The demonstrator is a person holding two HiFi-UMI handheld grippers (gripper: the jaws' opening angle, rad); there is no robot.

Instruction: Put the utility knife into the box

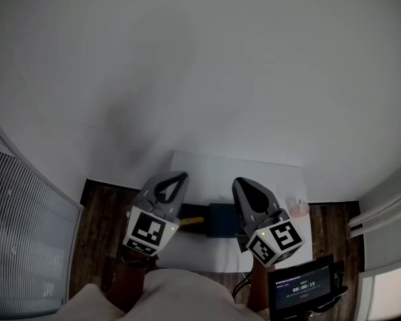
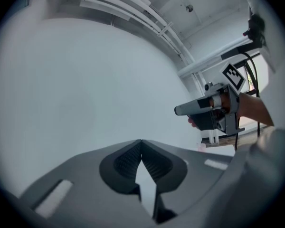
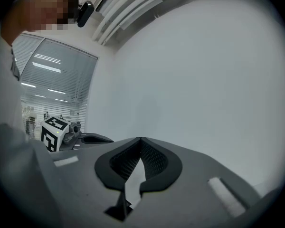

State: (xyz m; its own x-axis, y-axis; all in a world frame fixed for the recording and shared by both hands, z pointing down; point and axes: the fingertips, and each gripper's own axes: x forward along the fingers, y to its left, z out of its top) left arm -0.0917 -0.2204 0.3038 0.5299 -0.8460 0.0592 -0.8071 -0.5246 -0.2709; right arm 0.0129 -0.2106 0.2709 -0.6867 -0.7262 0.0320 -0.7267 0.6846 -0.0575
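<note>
Head view: I see utility knife [image 1: 191, 219] on table [image 1: 240, 169], below and between claws, nearer left gripper [image 1: 176, 179]. Long axis runs crosswise toward box [image 1: 222, 221].
Left gripper view: jaws together, nothing held, only wall ahead.
Right gripper view: right gripper [image 3: 141, 139] likewise closed and empty, knife out of sight.

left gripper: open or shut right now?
Shut. The left gripper has its jaw tips meeting in its own view, and nothing sits between them.

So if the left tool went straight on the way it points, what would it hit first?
Probably the bare white wall; nothing else shows beyond the shut left tool, though the wall's distance is unclear.
</note>
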